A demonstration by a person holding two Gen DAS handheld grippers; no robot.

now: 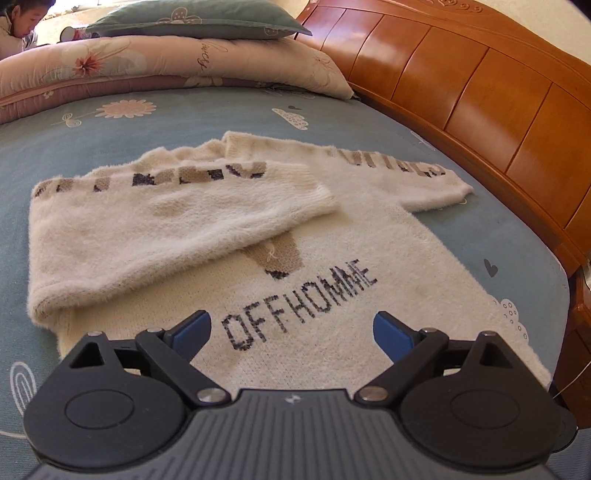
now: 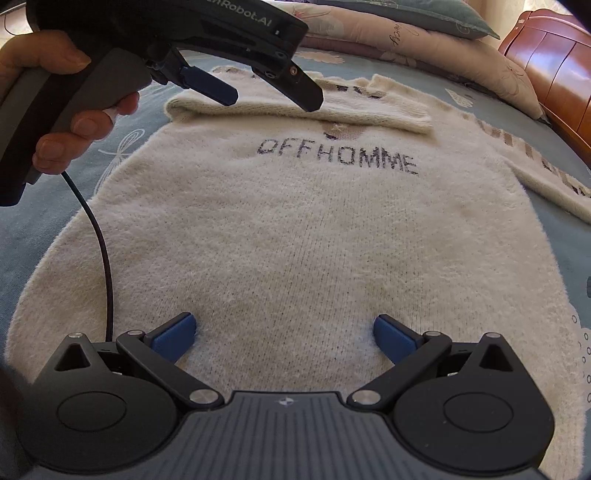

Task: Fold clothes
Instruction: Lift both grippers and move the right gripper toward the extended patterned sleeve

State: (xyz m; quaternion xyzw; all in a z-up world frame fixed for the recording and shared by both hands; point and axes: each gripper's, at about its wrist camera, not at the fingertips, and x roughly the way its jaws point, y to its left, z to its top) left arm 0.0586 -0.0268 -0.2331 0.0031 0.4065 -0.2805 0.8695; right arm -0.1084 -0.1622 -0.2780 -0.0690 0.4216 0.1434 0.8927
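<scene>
A fluffy cream sweater (image 1: pixel 325 302) (image 2: pixel 288 236) with "OFFHOMME" knitted on its chest lies flat on the bed. One sleeve (image 1: pixel 177 214) is folded across the chest; the other sleeve (image 1: pixel 402 173) stretches out toward the headboard. My left gripper (image 1: pixel 291 332) hovers open over the lettering with nothing between its blue pads. In the right wrist view that same left gripper (image 2: pixel 266 96) hangs above the folded sleeve, gripped by a hand (image 2: pixel 74 125). My right gripper (image 2: pixel 284 336) stands wide open just above the sweater's lower body, holding nothing.
The bed has a blue-grey floral sheet (image 1: pixel 184 125). A pink quilt (image 1: pixel 155 70) and a grey-green pillow (image 1: pixel 195 18) are stacked at the far end. A wooden headboard (image 1: pixel 480 96) runs along the right. A person (image 1: pixel 18 22) sits at the far left. A black cable (image 2: pixel 99 240) trails from the left gripper.
</scene>
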